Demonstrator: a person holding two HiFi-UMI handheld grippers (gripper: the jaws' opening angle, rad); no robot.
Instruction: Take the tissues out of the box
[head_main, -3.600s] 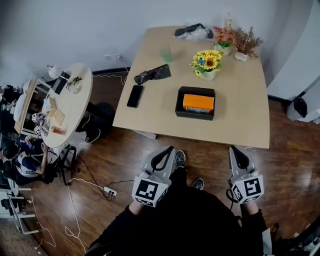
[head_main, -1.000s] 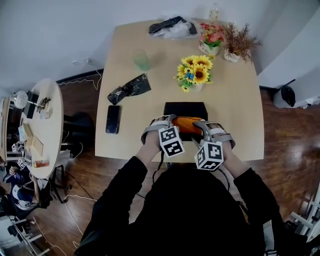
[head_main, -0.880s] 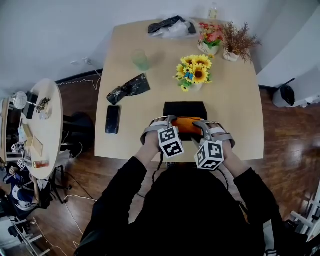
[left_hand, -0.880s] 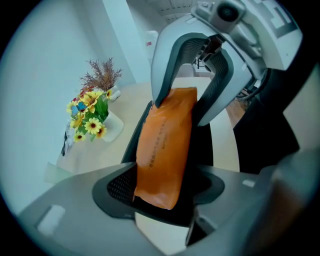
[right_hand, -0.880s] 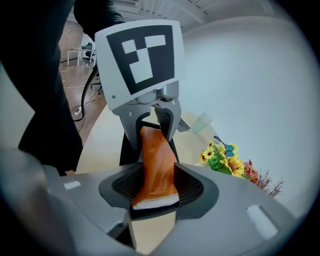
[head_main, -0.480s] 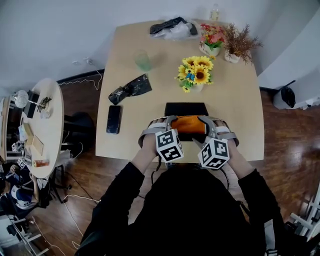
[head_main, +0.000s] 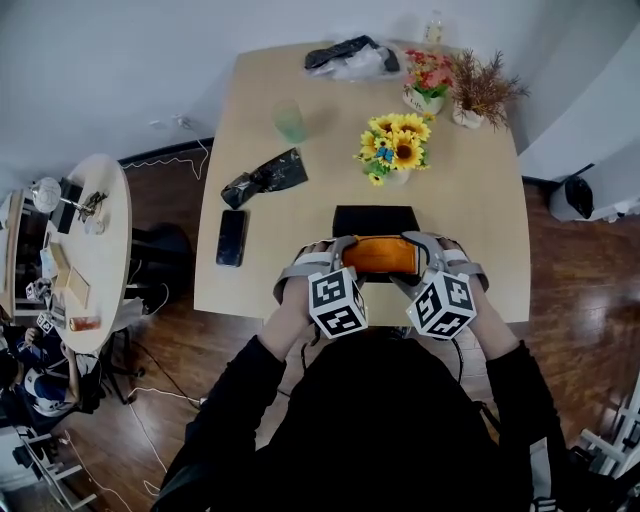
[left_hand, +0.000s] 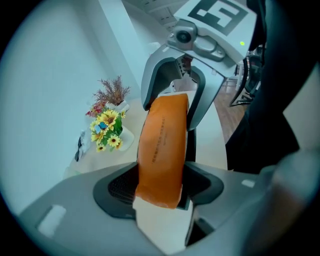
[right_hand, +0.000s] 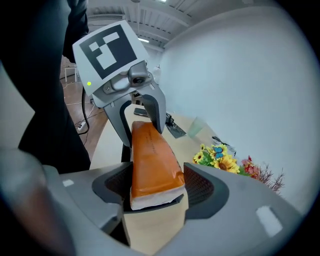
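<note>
One tissue pack (head_main: 380, 255): orange wrapper with white showing at one end. It is held lengthwise and roughly level between the two grippers, raised off the desk.
Left gripper (head_main: 347, 247): clamped on the pack's left end, which sits between its jaws with both pads against the wrapper. The jaws have just been closing on it.
Right gripper (head_main: 413, 245): gripping the pack's right end the same way, its jaws fairly wide around it and just drawn in further.
Box (head_main: 374, 217): black and open, just behind and below the pack. In the head view the pack covers its near part.
Desk (head_main: 480, 210): pale wood, carrying the box.
Sunflowers (head_main: 398, 148): in a white pot beyond the box.
Phone (head_main: 231, 237): dark, lying flat to the left of the box, well apart.
</note>
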